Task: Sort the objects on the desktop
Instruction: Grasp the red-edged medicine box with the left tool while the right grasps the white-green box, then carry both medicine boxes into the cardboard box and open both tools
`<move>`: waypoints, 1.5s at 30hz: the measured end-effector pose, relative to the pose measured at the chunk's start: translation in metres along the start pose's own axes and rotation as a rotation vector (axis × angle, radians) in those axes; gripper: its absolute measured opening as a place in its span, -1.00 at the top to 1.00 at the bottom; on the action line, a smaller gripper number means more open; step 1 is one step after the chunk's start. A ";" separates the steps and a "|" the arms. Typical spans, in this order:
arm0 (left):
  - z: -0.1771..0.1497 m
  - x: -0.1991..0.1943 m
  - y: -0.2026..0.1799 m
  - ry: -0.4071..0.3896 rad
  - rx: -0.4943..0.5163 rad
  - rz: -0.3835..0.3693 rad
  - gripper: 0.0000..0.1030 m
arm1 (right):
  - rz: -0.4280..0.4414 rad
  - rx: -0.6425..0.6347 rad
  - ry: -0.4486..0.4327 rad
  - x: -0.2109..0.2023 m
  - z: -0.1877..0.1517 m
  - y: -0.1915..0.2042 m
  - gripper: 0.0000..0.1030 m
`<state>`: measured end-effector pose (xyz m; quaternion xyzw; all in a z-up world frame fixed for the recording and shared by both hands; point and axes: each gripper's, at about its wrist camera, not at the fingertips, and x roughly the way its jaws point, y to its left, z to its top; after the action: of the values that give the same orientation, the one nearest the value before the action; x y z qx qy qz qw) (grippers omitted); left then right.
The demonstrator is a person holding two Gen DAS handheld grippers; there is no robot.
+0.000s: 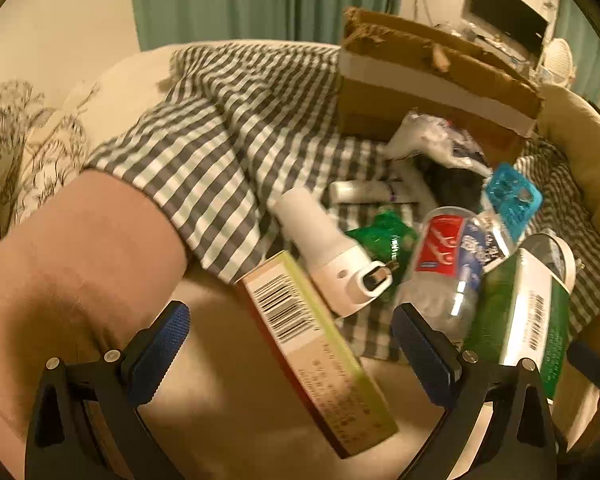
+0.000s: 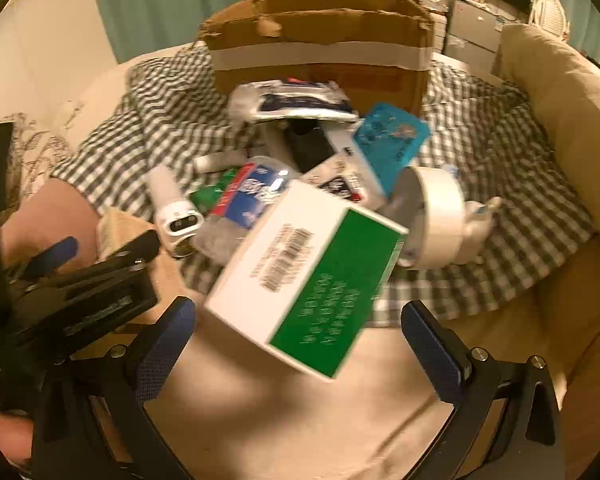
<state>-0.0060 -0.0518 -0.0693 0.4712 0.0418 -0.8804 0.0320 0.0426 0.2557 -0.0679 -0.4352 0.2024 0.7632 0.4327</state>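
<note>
A heap of small objects lies on a checked cloth (image 1: pixel 204 152) in front of a torn cardboard box (image 2: pixel 320 40). My left gripper (image 1: pixel 292 356) is open above a long barcoded carton (image 1: pixel 316 352), which lies slantwise between its blue pads without touching them. My right gripper (image 2: pixel 298 348) is also open; a green and white box (image 2: pixel 312 276) lies just ahead of its fingers, untouched. Further objects in the heap are a white spray bottle (image 1: pixel 328 256), a clear tub with a red and blue label (image 1: pixel 448 264), a white tape roll (image 2: pixel 436 220) and a blue case (image 2: pixel 392 140).
A person's bare knee (image 1: pixel 72 264) is close on the left of the left gripper. The left gripper (image 2: pixel 100 250) shows at the left of the right wrist view. A beige cushion (image 2: pixel 560 92) borders the cloth on the right. Green curtains hang behind.
</note>
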 end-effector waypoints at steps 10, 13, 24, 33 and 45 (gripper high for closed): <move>-0.007 0.005 -0.005 0.044 0.005 -0.052 -0.99 | -0.094 0.035 0.040 0.023 0.004 -0.011 -0.71; -0.011 0.011 -0.003 0.084 -0.021 -0.093 -0.86 | -0.129 0.063 0.032 0.019 0.003 -0.016 -0.71; -0.018 0.009 -0.001 0.121 -0.036 -0.135 0.35 | -0.113 0.130 -0.029 -0.001 0.006 -0.035 -0.68; -0.010 -0.015 0.003 0.029 -0.033 -0.107 0.44 | -0.079 0.130 -0.076 -0.015 0.007 -0.037 -0.68; 0.024 -0.057 -0.010 -0.135 0.015 -0.136 0.44 | -0.069 0.132 -0.156 -0.047 0.012 -0.042 -0.68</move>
<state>0.0051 -0.0436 -0.0078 0.4070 0.0647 -0.9107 -0.0286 0.0835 0.2639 -0.0193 -0.3516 0.2029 0.7645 0.5007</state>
